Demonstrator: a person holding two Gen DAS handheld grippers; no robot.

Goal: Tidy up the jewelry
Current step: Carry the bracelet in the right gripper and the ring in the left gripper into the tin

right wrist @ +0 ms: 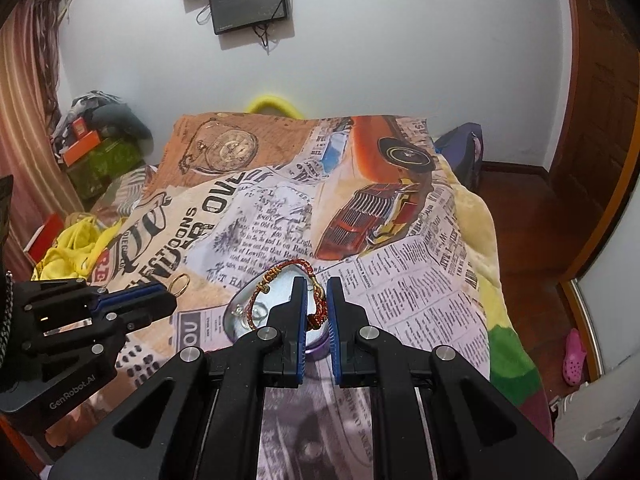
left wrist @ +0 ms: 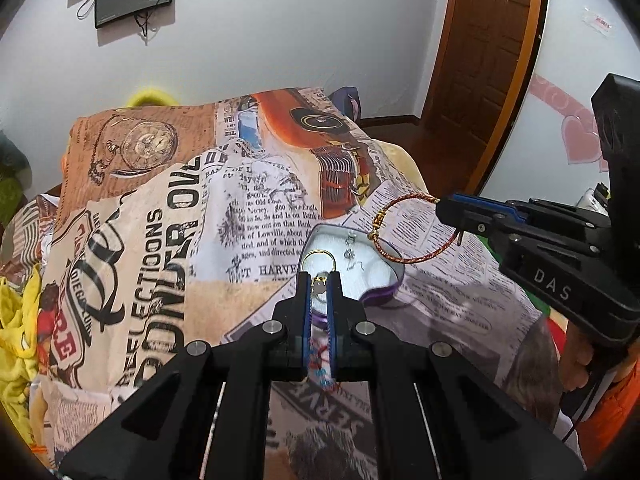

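Two grippers showing, both clamped on jewelry above one heart-shaped tin (left wrist: 384, 280).

Left gripper (left wrist: 319, 280): pinching one thin gold ring (left wrist: 319, 258) at its small setting, ring standing up past the fingertips, hanging over the tin's near left edge. Same ring (right wrist: 181, 283) sticking out of the left gripper's (right wrist: 170, 300) tips in the right view, off to the tin's left.

Right gripper (right wrist: 317, 290): clenching one red-and-gold braided bracelet (right wrist: 280, 276) by its cord, loop arching over the tin (right wrist: 320, 350). Gold clasp beads sitting on the loop's left side. In the left view, the bracelet (left wrist: 416, 258) hanging from the right gripper's (left wrist: 440, 206) tips, its lower arc crossing the tin's right rim; touching the rim or not, cannot tell.

Tin: purple wall, shiny pale inside, resting on a newspaper-print blanket (left wrist: 168, 240) over the bed. Lying inside: small silvery pieces, at least two (left wrist: 352, 254), maybe earrings or a chain, too small for a firm count. One clear ring-like piece (right wrist: 258, 314) showing in the right view.

Background count: two dark screens (right wrist: 248, 0) on the wall, one wooden door (left wrist: 480, 60), one pink shoe (right wrist: 574, 356) on the floor, one yellow cloth heap (right wrist: 76, 248) left of the bed.
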